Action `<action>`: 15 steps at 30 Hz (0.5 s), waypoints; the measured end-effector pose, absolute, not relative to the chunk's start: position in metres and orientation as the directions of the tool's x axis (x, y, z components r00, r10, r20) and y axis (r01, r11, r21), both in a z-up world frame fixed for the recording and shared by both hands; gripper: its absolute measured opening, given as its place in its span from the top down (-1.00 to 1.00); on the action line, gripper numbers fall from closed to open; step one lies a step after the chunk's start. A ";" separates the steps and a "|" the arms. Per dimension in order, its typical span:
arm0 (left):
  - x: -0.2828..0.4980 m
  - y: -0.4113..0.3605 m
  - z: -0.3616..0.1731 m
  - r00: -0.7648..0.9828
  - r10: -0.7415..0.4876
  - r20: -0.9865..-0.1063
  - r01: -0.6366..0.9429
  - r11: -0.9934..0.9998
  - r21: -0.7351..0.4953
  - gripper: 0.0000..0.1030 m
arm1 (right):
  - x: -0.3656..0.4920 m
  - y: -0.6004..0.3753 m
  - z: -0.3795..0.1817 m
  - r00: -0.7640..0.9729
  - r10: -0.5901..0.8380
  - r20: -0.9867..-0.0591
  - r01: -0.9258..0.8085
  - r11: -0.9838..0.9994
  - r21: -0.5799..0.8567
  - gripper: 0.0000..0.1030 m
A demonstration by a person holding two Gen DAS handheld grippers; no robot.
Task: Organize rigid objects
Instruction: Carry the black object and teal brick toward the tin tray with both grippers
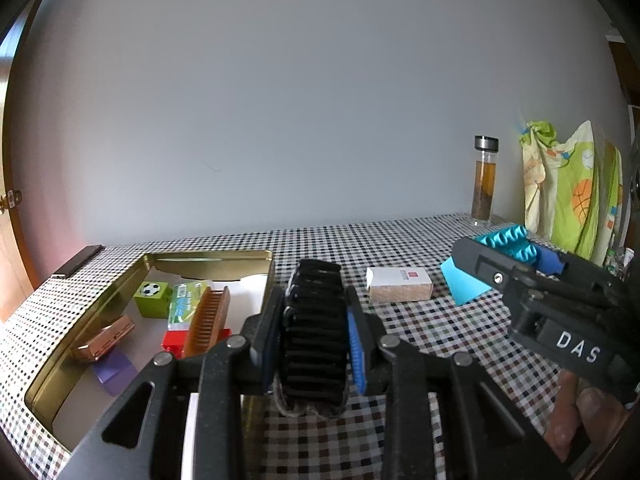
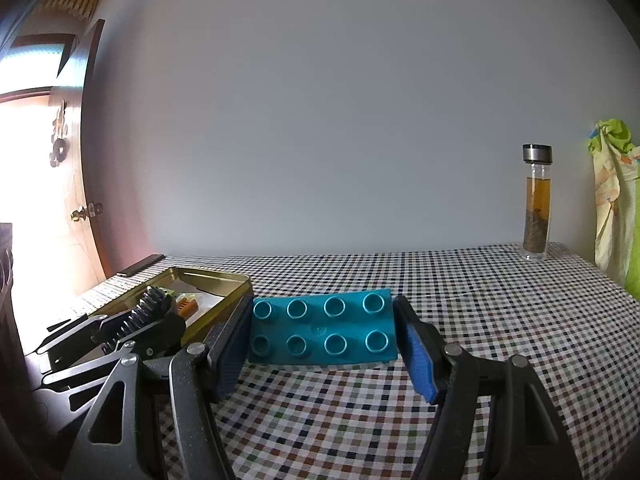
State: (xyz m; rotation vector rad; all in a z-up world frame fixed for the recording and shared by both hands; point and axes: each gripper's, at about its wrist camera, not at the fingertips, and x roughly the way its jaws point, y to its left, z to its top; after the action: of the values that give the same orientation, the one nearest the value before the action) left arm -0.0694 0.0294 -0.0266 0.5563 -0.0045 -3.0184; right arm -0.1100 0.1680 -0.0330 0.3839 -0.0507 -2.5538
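My left gripper (image 1: 314, 322) is shut on a black ribbed hair clip (image 1: 314, 332) and holds it above the checkered table, just right of the open gold tin (image 1: 96, 308). The tin holds a green football cube (image 1: 151, 299), a brown comb (image 1: 208, 320), a red brick (image 1: 174, 340), a copper case (image 1: 106, 338) and a green packet (image 1: 186, 304). My right gripper (image 2: 324, 332) is shut on a teal studded brick (image 2: 322, 330), its ends against both pads, held above the table. The right gripper also shows in the left wrist view (image 1: 516, 252).
A white and tan box (image 1: 400, 284) lies on the table between the grippers. A glass bottle of brown liquid (image 2: 536, 204) stands at the back right by the wall. A green patterned cloth (image 1: 568, 188) hangs at far right. A dark flat bar (image 1: 78, 266) lies behind the tin.
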 end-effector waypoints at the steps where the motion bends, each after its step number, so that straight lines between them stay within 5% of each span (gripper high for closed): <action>1: -0.068 0.027 -0.026 -0.932 -0.076 -0.353 0.076 -0.997 0.014 0.47 | -0.110 0.168 -0.033 -0.804 -0.534 -0.262 0.522 -0.845 0.120 -0.35; 15: -0.048 0.011 -0.023 -0.943 -0.095 -0.318 0.099 -0.995 0.002 0.47 | -0.093 0.136 -0.033 -0.782 -0.568 -0.259 0.568 -0.819 0.080 -0.35</action>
State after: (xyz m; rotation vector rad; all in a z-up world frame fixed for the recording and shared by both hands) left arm -0.0484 0.0112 -0.0234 0.4911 0.0217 -3.0030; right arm -0.0929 0.1363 -0.0331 0.3625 0.0030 -2.5043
